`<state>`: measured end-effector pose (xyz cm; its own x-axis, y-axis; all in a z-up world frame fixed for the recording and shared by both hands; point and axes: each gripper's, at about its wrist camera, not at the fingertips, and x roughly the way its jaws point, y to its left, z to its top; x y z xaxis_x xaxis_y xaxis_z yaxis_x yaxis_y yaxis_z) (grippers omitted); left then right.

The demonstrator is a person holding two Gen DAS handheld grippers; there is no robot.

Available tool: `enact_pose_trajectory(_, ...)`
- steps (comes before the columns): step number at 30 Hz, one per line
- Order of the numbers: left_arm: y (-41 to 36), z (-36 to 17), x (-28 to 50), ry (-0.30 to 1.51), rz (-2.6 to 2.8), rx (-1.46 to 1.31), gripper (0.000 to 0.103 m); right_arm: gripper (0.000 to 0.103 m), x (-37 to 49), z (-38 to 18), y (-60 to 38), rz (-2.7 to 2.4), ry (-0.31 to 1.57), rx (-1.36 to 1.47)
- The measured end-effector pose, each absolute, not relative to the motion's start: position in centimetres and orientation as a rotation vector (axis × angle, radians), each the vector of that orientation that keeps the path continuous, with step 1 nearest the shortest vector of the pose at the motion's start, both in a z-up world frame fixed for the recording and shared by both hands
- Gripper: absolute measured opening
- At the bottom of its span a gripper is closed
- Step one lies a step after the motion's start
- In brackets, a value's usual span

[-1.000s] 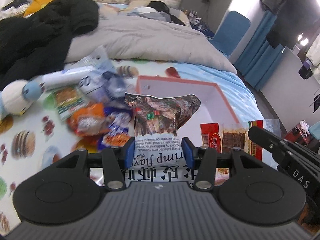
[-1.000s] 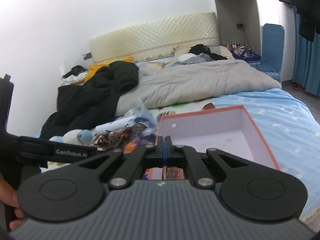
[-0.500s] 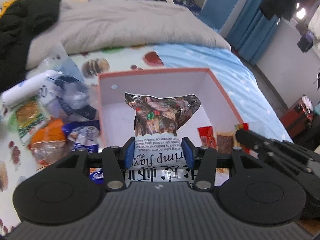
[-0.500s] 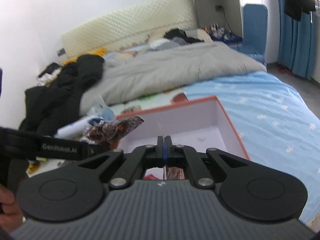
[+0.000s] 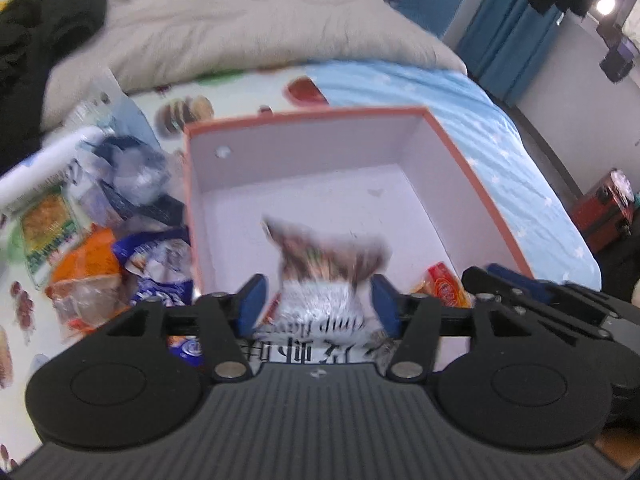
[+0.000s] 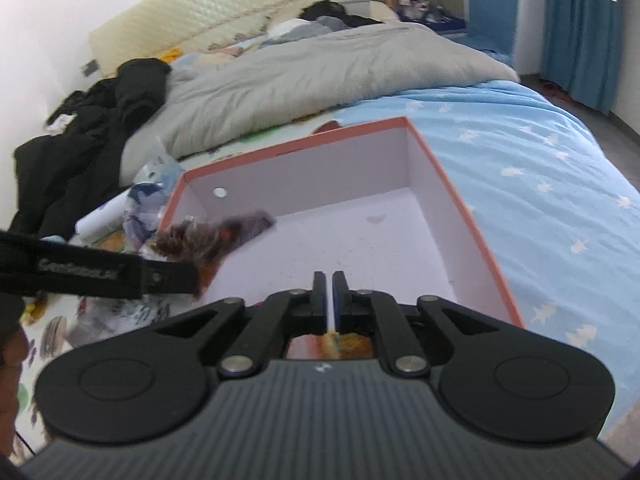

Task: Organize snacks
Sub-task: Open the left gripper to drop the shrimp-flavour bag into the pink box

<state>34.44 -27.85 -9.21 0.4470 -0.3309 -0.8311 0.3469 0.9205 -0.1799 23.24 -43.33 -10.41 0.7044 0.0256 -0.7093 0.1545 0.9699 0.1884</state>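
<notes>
My left gripper [image 5: 318, 300] is over the near end of a white box with an orange rim [image 5: 308, 117]. Its jaws have spread and the shrimp-flavour snack bag [image 5: 324, 276] is blurred between them, dropping loose into the box. My right gripper [image 6: 330, 294] is nearly shut on a thin red and orange snack packet [image 6: 344, 344], held at the box's near edge [image 6: 472, 216]. The packet also shows in the left wrist view [image 5: 442, 290]. In the right wrist view the shrimp bag [image 6: 212, 236] shows above the box's left side.
Several loose snack packs [image 5: 100, 248] and a white tube [image 5: 44, 160] lie on the printed sheet left of the box. A grey duvet [image 5: 248, 32] and black clothes [image 5: 36, 60] lie behind. Blue bedsheet [image 6: 540, 184] runs to the right.
My left gripper moved over the box and opened; the shrimp bag slips down out of it. My right gripper tilted down toward the box and opened a slit.
</notes>
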Motion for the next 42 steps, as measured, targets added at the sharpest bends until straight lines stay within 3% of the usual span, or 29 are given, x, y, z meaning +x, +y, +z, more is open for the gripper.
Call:
enact_pose_trajectory(1, -27.5, -8.7, 34.3, 1.010, -0.418, 0.013, 0.076, 0.044, 23.1, -10.0, -43.3, -0.077, 0.777, 0.240)
enact_pose_trajectory(3, -27.0, -7.6, 33.7, 0.989, -0.430, 0.004, 0.076, 0.069, 22.4, -9.1, -43.2, -0.086, 0.739, 0.237)
enact_pose_trajectory(24, -18.0, 2.1, 20.5, 0.750, -0.428, -0.032, 0.076, 0.067, 12.6, -1.3, -37.4, -0.025, 0.547, 0.224)
enact_pose_trajectory(42, -7.6, 0.8, 10.8, 0.691, -0.305, -0.118, 0.076, 0.067, 6.6, -1.6, -29.4, 0.083, 0.498, 0.197)
